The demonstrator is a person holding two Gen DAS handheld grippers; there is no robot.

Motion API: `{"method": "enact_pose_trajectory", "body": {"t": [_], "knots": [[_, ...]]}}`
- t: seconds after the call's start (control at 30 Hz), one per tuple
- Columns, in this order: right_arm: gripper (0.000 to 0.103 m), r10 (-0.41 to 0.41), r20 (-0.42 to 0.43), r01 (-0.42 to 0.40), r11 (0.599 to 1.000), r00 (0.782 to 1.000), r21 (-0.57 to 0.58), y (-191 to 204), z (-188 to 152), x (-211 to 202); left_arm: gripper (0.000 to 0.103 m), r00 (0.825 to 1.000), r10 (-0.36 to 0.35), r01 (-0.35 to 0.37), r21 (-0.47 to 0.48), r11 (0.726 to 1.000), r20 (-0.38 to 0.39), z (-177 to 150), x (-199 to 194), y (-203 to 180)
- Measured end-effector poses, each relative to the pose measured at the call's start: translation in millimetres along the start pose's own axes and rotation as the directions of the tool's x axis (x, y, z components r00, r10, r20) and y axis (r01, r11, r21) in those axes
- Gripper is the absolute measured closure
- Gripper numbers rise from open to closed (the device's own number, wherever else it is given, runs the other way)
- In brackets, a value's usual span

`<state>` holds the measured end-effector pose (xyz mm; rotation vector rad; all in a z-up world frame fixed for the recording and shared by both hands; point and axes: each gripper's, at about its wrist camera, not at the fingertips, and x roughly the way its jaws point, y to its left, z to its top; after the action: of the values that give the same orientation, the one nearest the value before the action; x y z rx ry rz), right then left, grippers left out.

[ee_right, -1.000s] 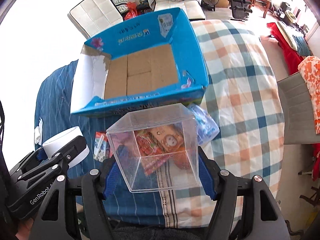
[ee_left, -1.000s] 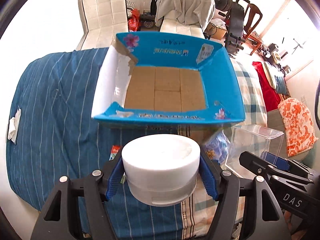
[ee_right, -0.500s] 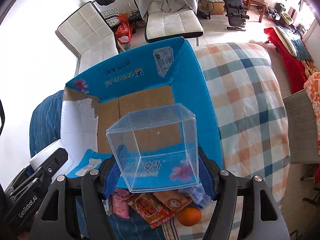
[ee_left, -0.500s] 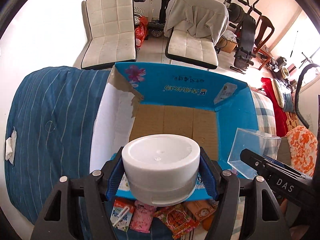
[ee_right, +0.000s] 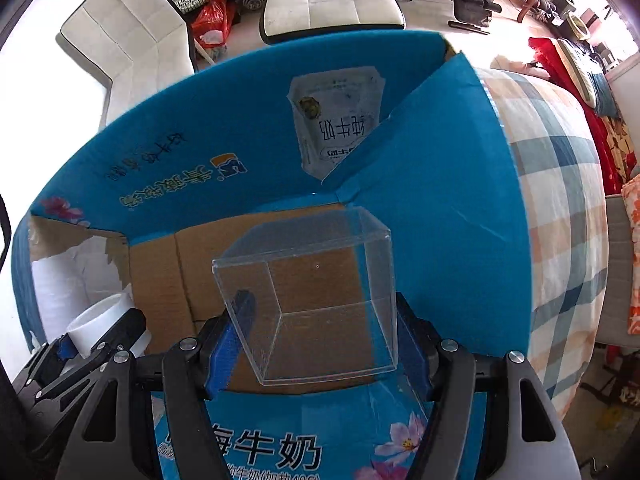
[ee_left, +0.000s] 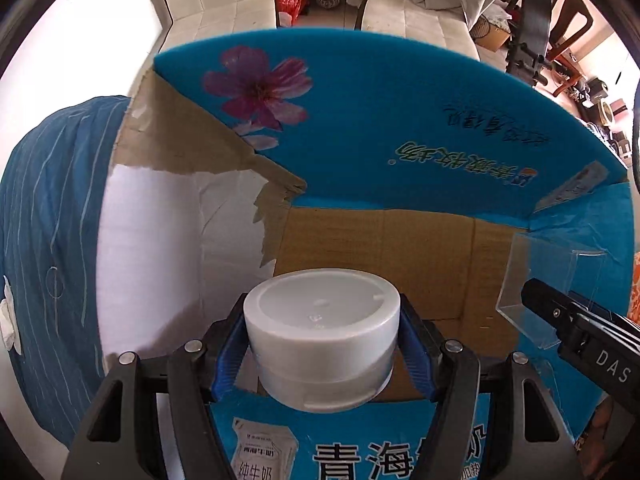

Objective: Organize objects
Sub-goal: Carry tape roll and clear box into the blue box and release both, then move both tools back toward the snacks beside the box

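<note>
I am viewing the blue cardboard box [ee_left: 400, 120] sitting open on the bed [ee_right: 560, 208], with its brown floor exposed and its left inner wall torn to white. Inside the box, toward its right wall, I am holding the clear plastic cube [ee_right: 316, 296] above the box floor; the right gripper [ee_right: 320, 344] is clamping the cube between its blue pads [ee_right: 234, 336]. Toward the box's torn left wall, I am holding the white round jar [ee_left: 322, 332], lid facing the camera, just past the near rim; the left gripper [ee_left: 322, 350] is squeezing the jar's sides.
</note>
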<state>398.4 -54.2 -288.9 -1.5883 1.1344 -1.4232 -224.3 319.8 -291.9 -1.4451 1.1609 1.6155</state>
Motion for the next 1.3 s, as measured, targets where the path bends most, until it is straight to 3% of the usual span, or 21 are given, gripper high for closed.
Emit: {"method": "enact_pose_trajectory", "body": {"t": [0.23, 0.4, 0.53, 0.67, 0.7, 0.73, 0.9, 1.03, 1.3], "knots": [[0.033, -0.075, -0.064, 0.07, 0.995, 0.995, -0.068, 19.4, 11.7, 25.3, 0.037, 1.0, -0.008, 0.009, 0.03, 1.0, -0.029, 6.7, 19.1, 0.6], [0.032, -0.057, -0.111, 0.046, 0.994, 0.992, -0.098, 26.0, 14.7, 34.5, 0.037, 0.998, -0.056, 0.057, 0.015, 0.998, -0.025, 7.5, 17.1, 7.9], [0.019, -0.03, -0.105, 0.014, 0.989, 0.994, -0.15, 30.9, 12.9, 27.4, 0.027, 0.996, -0.078, 0.076, 0.059, 0.995, 0.034, -1.0, -0.2, 6.3], [0.018, -0.022, -0.076, 0.007, 0.98, 0.997, -0.199, 32.6, 7.8, 11.1, 0.012, 0.993, -0.043, 0.035, 0.078, 0.996, 0.108, -15.8, -24.8, 4.8], [0.018, -0.014, -0.084, -0.003, 0.979, 0.996, -0.205, 31.0, 5.4, 6.4, 0.002, 0.99, -0.025, 0.014, 0.082, 0.997, 0.137, -20.4, -32.8, 5.5], [0.018, -0.004, -0.082, -0.013, 0.979, 0.997, -0.206, 28.6, 2.7, 1.0, 0.0, 0.985, -0.02, 0.006, 0.084, 0.996, 0.17, -26.0, -41.6, 6.7], [0.017, 0.006, -0.054, -0.02, 0.965, 0.999, -0.26, 22.6, -24.3, -31.5, 0.0, 0.954, 0.007, -0.034, 0.086, 0.996, 0.299, -60.8, -87.9, 11.0], [0.017, 0.007, -0.047, -0.022, 0.951, 0.999, -0.308, 14.5, -50.4, -56.2, 0.0, 0.94, 0.016, -0.049, 0.086, 0.995, 0.34, -65.1, -106.1, 17.4], [0.017, 0.047, -0.034, -0.056, 0.935, 0.998, -0.352, 16.3, -88.5, -118.5, 0.0, 0.92, -0.011, -0.028, 0.093, 0.995, 0.393, -108.8, -147.5, 31.6]]}}
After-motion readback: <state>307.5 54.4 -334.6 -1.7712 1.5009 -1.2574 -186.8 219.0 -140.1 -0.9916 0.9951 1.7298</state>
